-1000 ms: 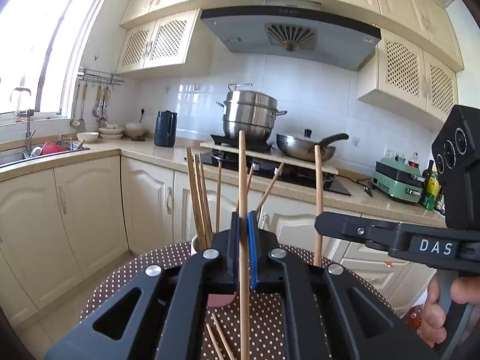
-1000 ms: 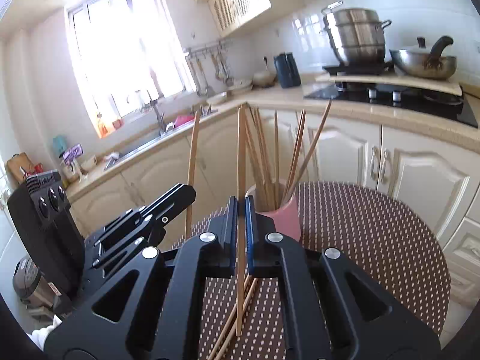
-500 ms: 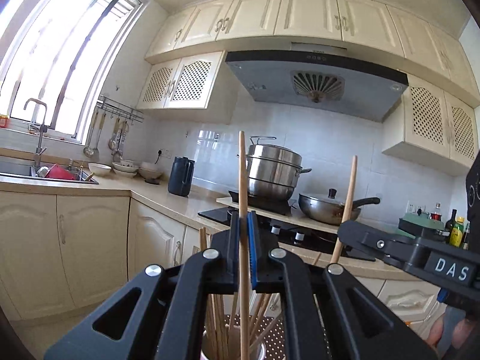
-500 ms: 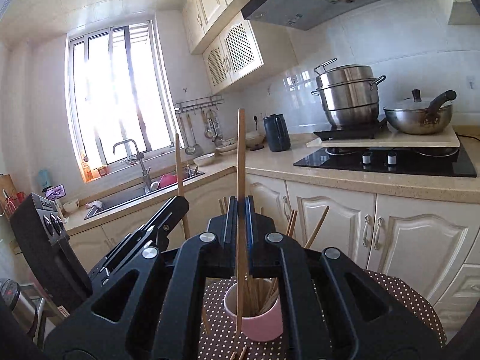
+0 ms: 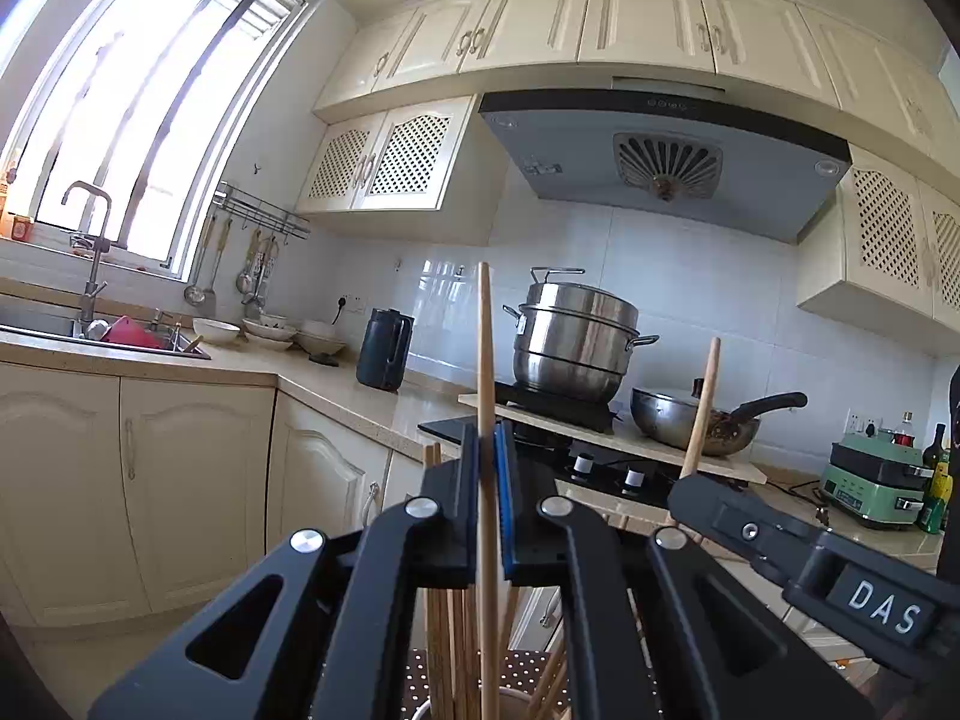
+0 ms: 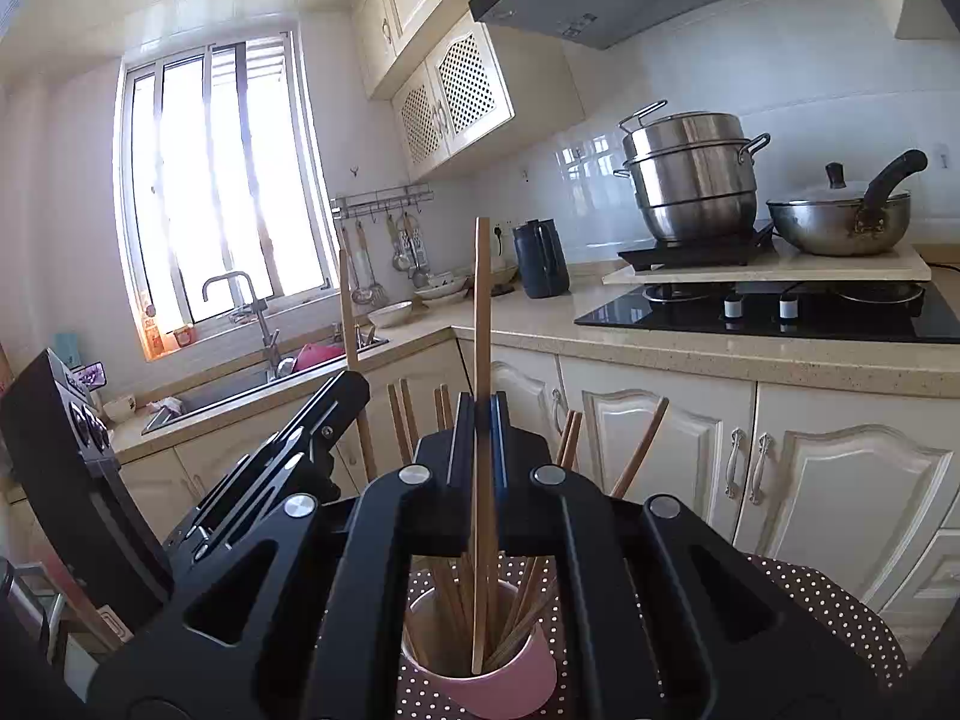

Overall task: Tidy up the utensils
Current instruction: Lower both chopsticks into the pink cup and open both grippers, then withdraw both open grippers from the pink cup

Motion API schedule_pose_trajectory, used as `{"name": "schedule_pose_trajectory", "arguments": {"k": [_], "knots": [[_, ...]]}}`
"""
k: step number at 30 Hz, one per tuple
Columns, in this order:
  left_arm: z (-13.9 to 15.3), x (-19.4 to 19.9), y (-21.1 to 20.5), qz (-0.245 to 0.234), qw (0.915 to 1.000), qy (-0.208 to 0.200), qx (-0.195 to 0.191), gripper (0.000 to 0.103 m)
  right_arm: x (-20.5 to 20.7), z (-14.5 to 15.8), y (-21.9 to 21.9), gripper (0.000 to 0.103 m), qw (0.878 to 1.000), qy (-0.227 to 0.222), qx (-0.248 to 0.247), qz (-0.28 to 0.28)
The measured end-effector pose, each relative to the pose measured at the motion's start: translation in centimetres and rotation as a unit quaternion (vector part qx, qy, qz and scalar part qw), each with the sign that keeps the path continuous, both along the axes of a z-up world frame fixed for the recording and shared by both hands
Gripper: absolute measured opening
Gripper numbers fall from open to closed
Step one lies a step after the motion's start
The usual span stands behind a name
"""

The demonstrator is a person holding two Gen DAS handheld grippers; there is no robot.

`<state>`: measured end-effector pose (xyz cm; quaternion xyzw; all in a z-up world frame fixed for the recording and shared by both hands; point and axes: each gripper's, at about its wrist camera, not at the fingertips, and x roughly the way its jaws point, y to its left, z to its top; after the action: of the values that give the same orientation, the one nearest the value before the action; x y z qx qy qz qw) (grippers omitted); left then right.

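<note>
Both chopsticks [image 6: 482, 480] have lowered closer over the cup [image 6: 480, 669].

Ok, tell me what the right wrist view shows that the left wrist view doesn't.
Only the right wrist view shows the pink cup whole, the right hand-held gripper holding its chopstick with the tip inside the cup.

Only the left wrist view shows the green appliance and bottles.

Both show the steamer pot, kettle, sink and the left hand-held gripper clamping a chopstick.

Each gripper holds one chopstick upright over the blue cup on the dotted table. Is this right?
Not quite: the cup is pink, not blue, as the right wrist view shows. The rest holds: the left gripper and the right gripper each hold one chopstick upright over it.
</note>
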<state>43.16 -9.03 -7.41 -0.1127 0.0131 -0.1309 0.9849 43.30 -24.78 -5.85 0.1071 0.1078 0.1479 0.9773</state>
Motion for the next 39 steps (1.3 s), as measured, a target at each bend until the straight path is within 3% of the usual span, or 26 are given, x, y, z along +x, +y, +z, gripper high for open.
{"name": "schedule_pose_trajectory", "arguments": {"k": [16,19,29,32,36,39], "knots": [[-2.9,0.1,0.5,-0.016,0.9970,0.058,0.048,0.007,0.4,-3.4,0.2,0.006,0.999,0.053,-0.001,0.009],[-2.7,-0.3,0.8,-0.012,0.9968,0.061,0.051,0.031,0.4,-3.7,0.4,0.006,0.998,0.062,-0.001,0.014],[-1.8,-2.4,3.5,0.031,0.9945,0.081,0.060,0.048,-0.1,-3.6,1.1,0.007,0.996,0.085,0.010,0.025],[-1.1,-3.2,4.4,0.044,0.9923,0.096,0.064,0.051,-0.7,-3.1,1.2,0.010,0.996,0.086,0.010,0.022],[0.0,-4.7,5.1,0.054,0.9896,0.107,0.079,0.056,-2.1,-2.2,1.2,0.038,0.997,0.081,0.011,0.014],[1.0,-6.5,5.6,0.055,0.9892,0.107,0.084,0.057,-3.6,-1.4,1.1,0.040,0.997,0.077,0.013,0.013]]}}
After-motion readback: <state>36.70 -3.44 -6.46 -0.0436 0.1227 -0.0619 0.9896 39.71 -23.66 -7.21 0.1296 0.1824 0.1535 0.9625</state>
